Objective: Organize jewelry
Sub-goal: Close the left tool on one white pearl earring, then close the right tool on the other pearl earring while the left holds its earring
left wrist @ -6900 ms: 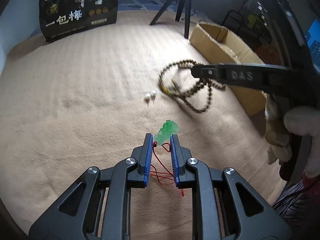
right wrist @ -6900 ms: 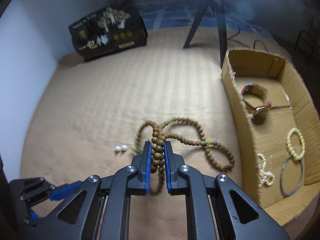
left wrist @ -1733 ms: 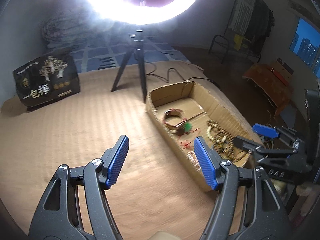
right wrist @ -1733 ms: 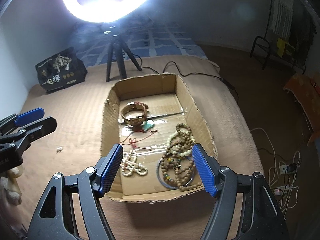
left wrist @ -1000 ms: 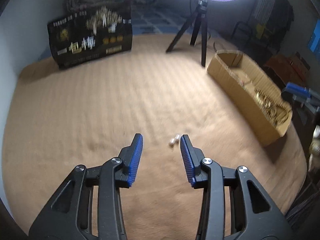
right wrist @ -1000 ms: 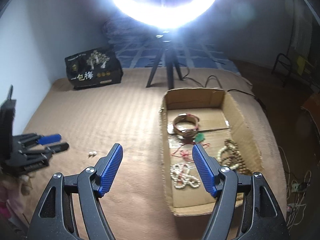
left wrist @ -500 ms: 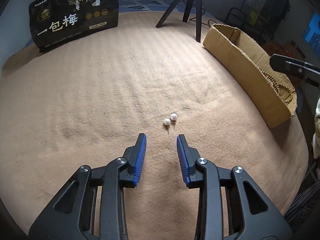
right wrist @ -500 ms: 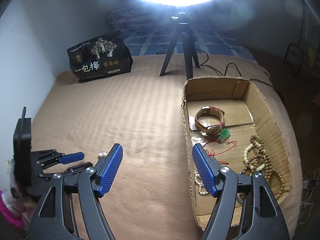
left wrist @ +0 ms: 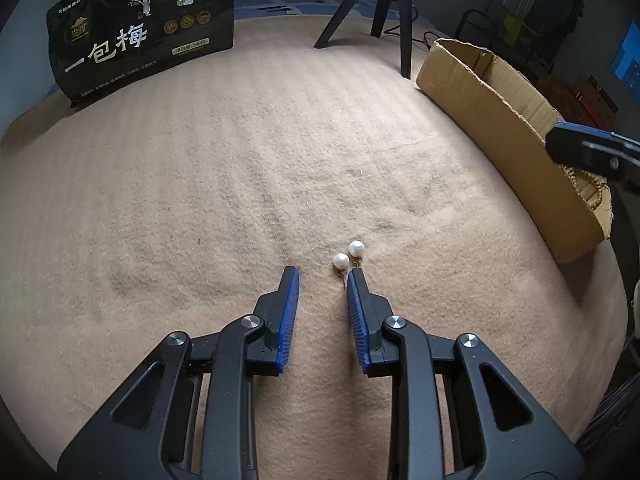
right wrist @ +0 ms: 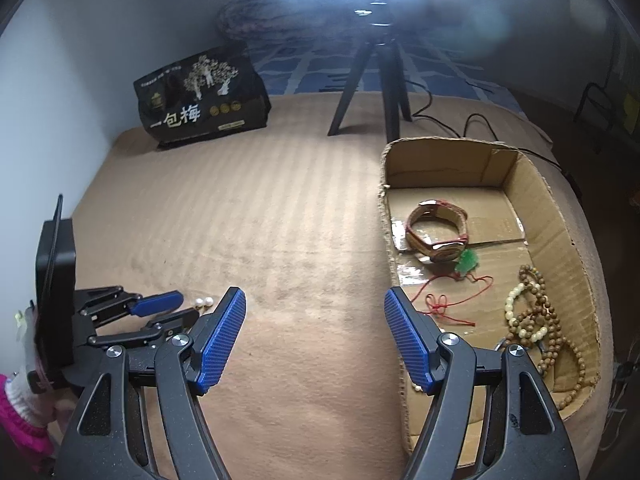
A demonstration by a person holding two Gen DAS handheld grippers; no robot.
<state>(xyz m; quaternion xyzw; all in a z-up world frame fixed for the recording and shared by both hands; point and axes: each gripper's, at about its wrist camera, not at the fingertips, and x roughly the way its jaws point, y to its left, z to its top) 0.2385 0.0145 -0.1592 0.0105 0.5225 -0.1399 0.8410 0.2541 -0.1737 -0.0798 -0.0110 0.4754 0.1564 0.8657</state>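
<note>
Tan blanket [left wrist: 200,168] covers the whole surface under my fingers, ribbed in soft stripes, with a black bag printed in white characters [left wrist: 140,28] standing at its far edge and the legs of a tripod [left wrist: 384,8] just beyond.

My left gripper [left wrist: 322,276] sits low over the blanket with its blue-padded fingers [left wrist: 289,312] apart by a narrow gap and nothing between them. Two pearl earrings [left wrist: 349,254] lie side by side on the blanket just past my right fingertip; the nearer pearl's post reaches down to that tip, though I cannot tell whether it touches. They sit slightly right of the gap, not inside it.

My right gripper [right wrist: 316,304] hangs higher, its fingers [right wrist: 222,336] spread wide and empty. Past my left fingertip I see the left gripper's tips pointing at the same earrings. Past my right fingertip stands a cardboard box [right wrist: 560,248], open at the top. Inside it a leather-strapped watch [right wrist: 436,232] lies toward the far end, a green pendant on red cord [right wrist: 466,262] just beside it, and a string of brown wooden beads [right wrist: 540,320] with a pale bead bracelet [right wrist: 516,312] toward the near right corner. More pieces sit behind my right finger, too hidden to name.
</note>
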